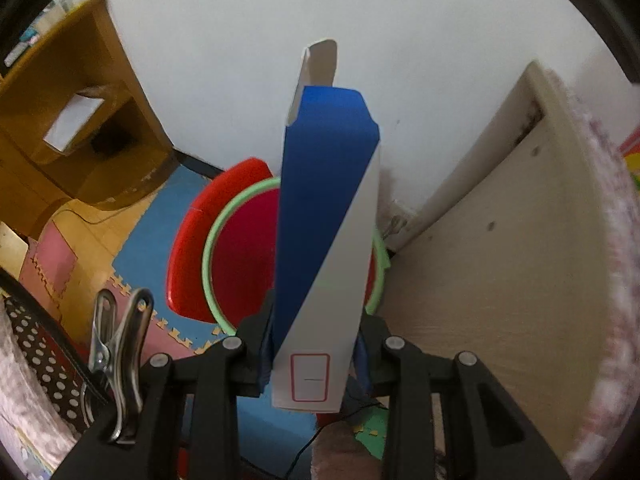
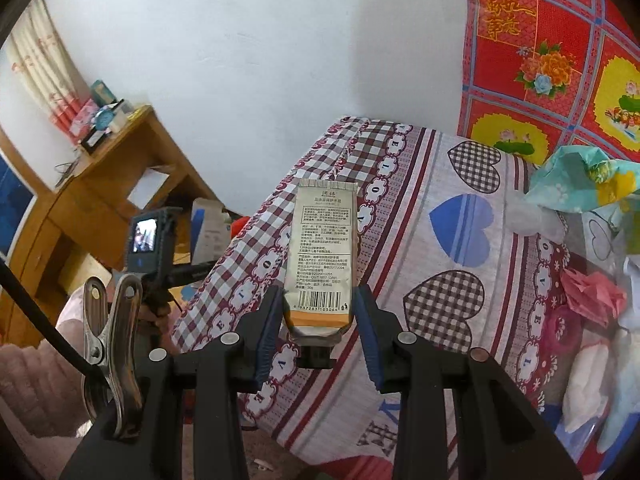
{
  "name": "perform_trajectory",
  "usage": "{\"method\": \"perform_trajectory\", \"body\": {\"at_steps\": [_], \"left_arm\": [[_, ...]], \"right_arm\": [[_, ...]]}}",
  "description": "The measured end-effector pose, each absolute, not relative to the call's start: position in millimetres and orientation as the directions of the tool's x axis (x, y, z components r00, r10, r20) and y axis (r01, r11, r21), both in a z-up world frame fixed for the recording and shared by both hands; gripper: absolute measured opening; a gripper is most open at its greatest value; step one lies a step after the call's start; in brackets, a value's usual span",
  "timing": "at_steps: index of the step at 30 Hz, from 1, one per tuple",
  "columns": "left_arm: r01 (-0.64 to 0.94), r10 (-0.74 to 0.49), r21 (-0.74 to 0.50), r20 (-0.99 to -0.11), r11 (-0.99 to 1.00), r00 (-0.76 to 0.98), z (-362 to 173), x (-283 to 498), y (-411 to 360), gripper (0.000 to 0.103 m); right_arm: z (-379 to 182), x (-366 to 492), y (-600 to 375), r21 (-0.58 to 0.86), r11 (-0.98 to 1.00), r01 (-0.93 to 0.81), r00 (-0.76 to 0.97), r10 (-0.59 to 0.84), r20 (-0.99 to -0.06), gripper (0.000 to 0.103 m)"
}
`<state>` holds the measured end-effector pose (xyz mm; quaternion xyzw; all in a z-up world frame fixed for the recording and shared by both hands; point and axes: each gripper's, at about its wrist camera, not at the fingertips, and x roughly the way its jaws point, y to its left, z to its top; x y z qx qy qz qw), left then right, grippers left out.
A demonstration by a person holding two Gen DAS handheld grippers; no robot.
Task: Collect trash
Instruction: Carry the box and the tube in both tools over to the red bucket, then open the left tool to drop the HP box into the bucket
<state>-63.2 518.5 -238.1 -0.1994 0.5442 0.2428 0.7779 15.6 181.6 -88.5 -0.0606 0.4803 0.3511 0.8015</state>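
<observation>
Left gripper (image 1: 316,344) clamped on a blue-and-white carton (image 1: 326,240), held upright directly over the red bin (image 1: 240,256) with the green rim; bin sits at 12 o'clock of the jaws. Drop looks imminent, not done. Right gripper (image 2: 318,312) grips a squeezed tube (image 2: 322,252) above the bed (image 2: 420,208). Crumpled wrappers (image 2: 592,296) remain on the bed at 3 o'clock. Roughly midway, more pickups left.
</observation>
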Motion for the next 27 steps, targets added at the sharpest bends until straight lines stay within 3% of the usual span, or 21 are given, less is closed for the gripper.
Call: {"method": "perform_trajectory", "body": {"at_steps": [14,27], "left_arm": [[-0.559,0.096,-0.033,-0.975,0.828,0.200,-337,-42,540,0.034],[-0.596,0.085,-0.051,-0.977,0.801,0.198,-334,-39,552,0.038]], "right_arm": [[-83,6,190,0.144,0.805,-0.576,0.359,0.407,-0.840,0.037],[-84,10,210,0.164,0.768,-0.619,0.324,0.440,-0.837,0.037]]}}
